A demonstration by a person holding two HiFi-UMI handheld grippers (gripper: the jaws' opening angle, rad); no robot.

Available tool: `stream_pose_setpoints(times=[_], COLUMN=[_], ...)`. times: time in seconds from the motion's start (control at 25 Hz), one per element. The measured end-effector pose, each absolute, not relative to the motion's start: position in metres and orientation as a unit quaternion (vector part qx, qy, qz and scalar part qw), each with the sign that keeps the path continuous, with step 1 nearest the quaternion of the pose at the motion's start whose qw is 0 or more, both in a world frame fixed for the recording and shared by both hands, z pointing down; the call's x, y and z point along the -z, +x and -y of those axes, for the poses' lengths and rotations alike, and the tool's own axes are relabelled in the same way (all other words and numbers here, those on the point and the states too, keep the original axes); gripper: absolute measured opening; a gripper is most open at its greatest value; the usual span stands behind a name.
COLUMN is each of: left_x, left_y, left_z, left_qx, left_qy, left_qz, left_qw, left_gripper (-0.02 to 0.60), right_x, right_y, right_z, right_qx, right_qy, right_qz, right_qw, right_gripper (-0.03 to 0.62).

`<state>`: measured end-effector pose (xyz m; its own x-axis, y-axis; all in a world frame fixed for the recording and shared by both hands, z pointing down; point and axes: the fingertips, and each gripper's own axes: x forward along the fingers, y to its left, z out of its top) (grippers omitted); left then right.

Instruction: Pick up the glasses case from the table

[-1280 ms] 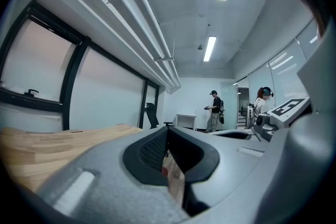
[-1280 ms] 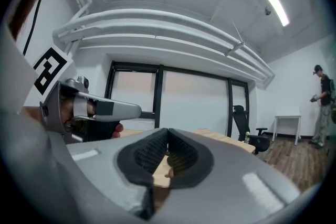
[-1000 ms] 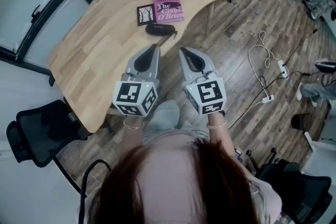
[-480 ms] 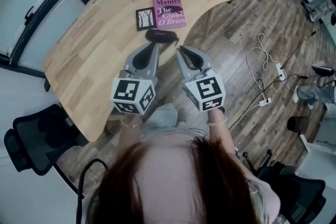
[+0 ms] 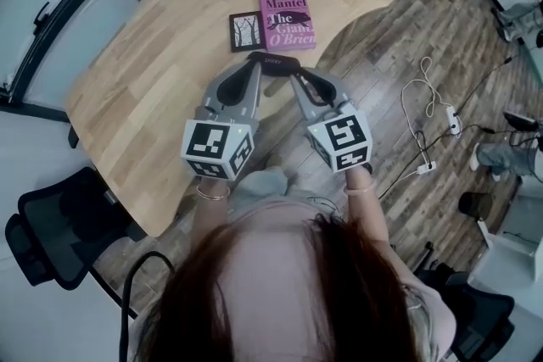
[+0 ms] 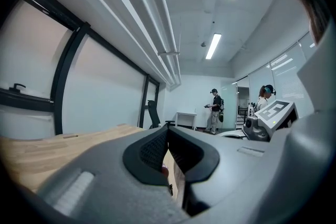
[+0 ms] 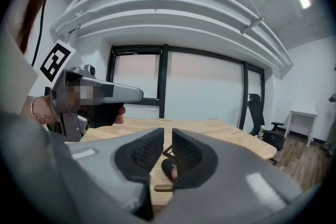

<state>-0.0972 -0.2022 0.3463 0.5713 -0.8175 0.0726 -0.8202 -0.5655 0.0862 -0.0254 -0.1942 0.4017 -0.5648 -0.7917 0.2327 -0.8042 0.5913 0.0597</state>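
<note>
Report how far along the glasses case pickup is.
Done: left gripper, shut, and right gripper are at the glasses case. In hand: the right one's jaws have just been opening, nothing between them. Left: grasp and lift the case, which lies on the table.

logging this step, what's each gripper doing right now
Left gripper: closed, empty.
Right gripper: jaws have just been opening, narrow gap, nothing gripped; glasses case lies ahead.

matt pale wood table (image 5: 153,72); matt black glasses case (image 5: 276,61); book (image 5: 287,19) with smooth paper cover; dark wood-plank floor (image 5: 399,38)
</note>
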Motion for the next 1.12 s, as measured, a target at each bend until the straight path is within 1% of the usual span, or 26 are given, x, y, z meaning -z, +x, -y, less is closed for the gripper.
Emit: stream_pose_setpoints(times=[0.28,0.48,0.56,0.72,1.12], left_x=[-0.354,-0.356,-0.357,-0.359,-0.360], left_y=[-0.106,-0.107,-0.107,-0.104,-0.093], left_z=[0.240,0.259,0.266,0.275,0.303], left_qx=[-0.016,-0.011,-0.008,-0.004,-0.008], left_qy=[0.892,0.897,0.898,0.897,0.888], left_qz=[0.448,0.436,0.435,0.436,0.453], left_qw=[0.057,0.067,0.069,0.077,0.078], left_gripper=[0.009,0.009,0.009,0.009,0.009], right_x=[-0.417,-0.430,-0.435,-0.446,-0.474], right_y=[-0.032,-0.038,-0.040,-0.039,-0.039], right_z=[0.228,0.246,0.251,0.257,0.274], right_qx=[-0.031,-0.032,-0.030,-0.030,-0.041], right_qy=[0.443,0.433,0.428,0.414,0.370], right_qz=[0.884,0.884,0.885,0.888,0.900], right_qw=[0.149,0.171,0.180,0.197,0.226], right_gripper=[0.062,0.083,0.101,0.107,0.153])
